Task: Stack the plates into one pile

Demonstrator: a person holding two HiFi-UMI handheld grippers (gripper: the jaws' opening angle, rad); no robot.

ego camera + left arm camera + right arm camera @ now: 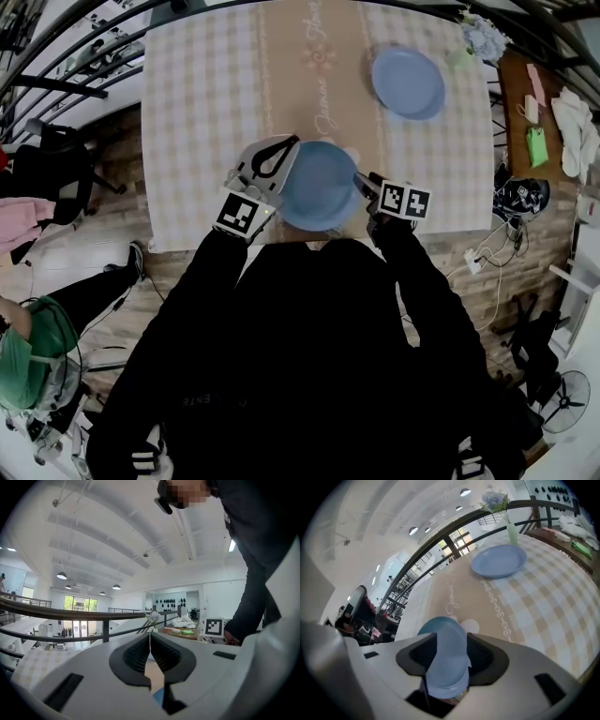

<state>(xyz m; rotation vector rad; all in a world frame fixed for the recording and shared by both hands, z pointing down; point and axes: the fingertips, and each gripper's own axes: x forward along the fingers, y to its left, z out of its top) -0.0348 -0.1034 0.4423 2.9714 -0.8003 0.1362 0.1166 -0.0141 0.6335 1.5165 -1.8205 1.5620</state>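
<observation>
The person (309,375) hides the middle of the table's (197,112) near edge and the near rim of the plate (319,183). The picture's top cuts off the table's far edge. In the head view the right gripper's (360,179) jaws are mostly hidden behind its marker cube (405,200). The left gripper (150,641) lets only a blue sliver of the plate show at the base of its jaws in its own view. In the right gripper view that gripper's body covers the plate's lower edge. The small things on the side table (511,94) past the right edge are too small to tell.
</observation>
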